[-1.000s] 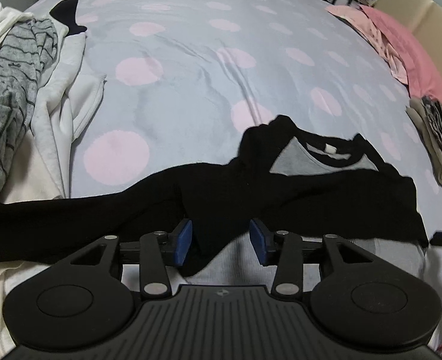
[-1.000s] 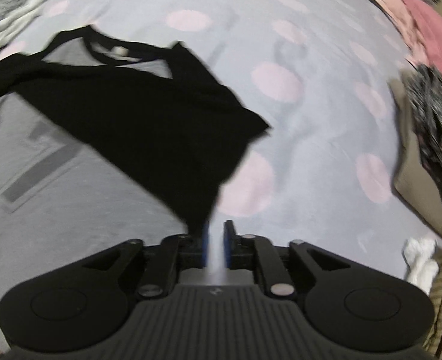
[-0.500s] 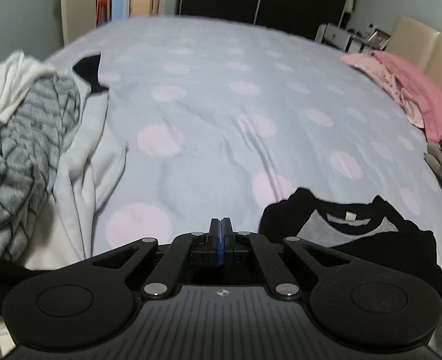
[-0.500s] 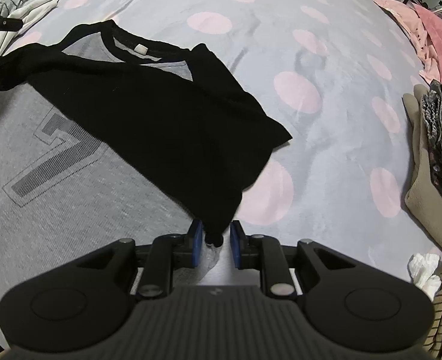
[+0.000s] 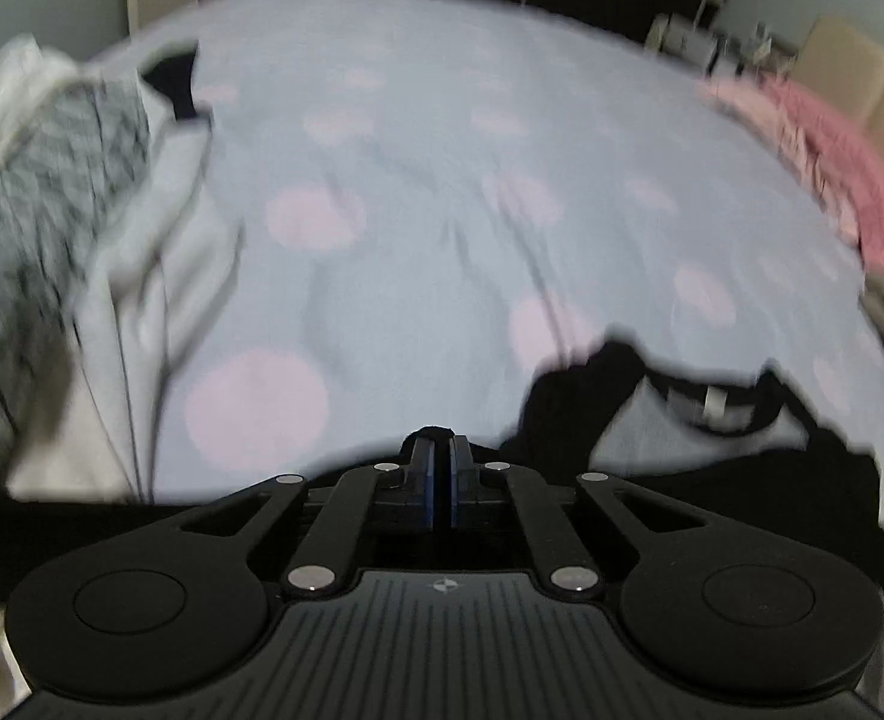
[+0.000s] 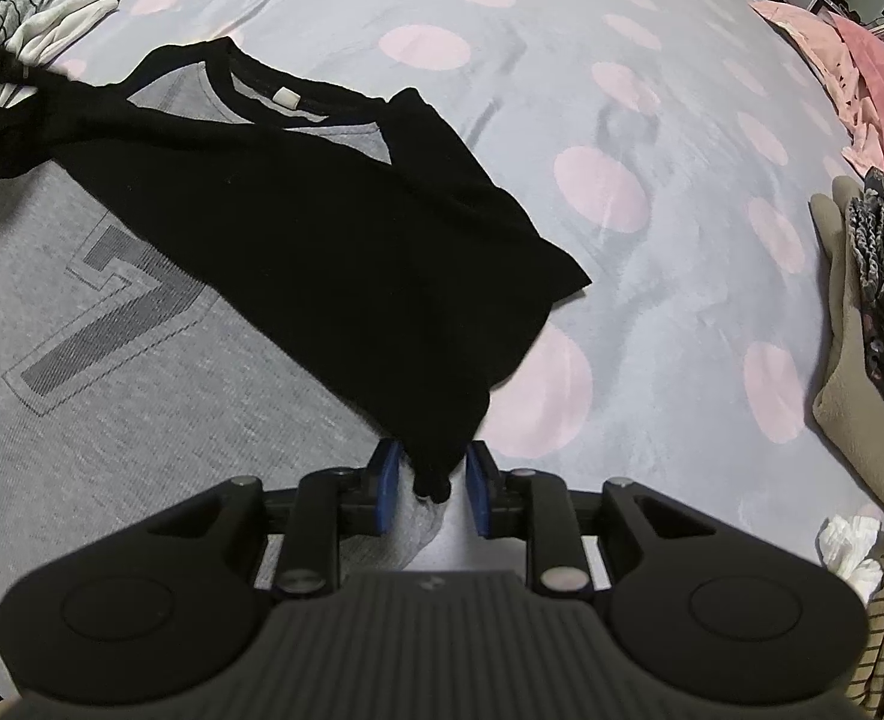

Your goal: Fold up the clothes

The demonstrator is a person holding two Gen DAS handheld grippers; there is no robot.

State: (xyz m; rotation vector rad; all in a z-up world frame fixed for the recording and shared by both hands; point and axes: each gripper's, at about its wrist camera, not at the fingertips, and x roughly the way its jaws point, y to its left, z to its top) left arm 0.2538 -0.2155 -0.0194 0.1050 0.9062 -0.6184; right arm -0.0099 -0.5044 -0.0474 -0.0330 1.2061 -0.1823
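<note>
Well, biggest first: the bed point(image 6: 652, 90) w/ its pink-spotted cover carries the grey-and-black shirt point(image 6: 141, 420), which lies face up toward the near edge, collar pointing to the far edge. Unfolded clothes point(image 5: 51, 180) are heaped along the left edge and pink ones point(image 5: 832, 180) along the right.

Main change on the shirt: the right-hand sleeve point(image 6: 351, 252), which hung from the right gripper point(image 6: 426, 486) a sec ago, now lies flat, folded diagonally across the grey chest. Its jaws have just been opening. The cuff point(image 6: 432, 474) sits between them, but the blue pads stand clear of it on both sides, so it's released, not grasped. That side's fold looks done, imo.

Other side: the left gripper point(image 5: 440, 468) stood spread around the left-hand sleeve point(image 6: 99, 114) a sec ago and has snapped closed since. The jaws are now clenched, pads together. Its view is smeared w/ motion blur, so I can only say a dark lump at the tips looks like sleeve cloth pinched there. The right wrist view backs this up: that sleeve is drawn out in a tight band toward the left edge.

So for the task, probably the left-hand sleeve gets folded over next, then the body. Risk: a thin pinch could slip mid-swing, or tug the laid sleeve askew.
</note>
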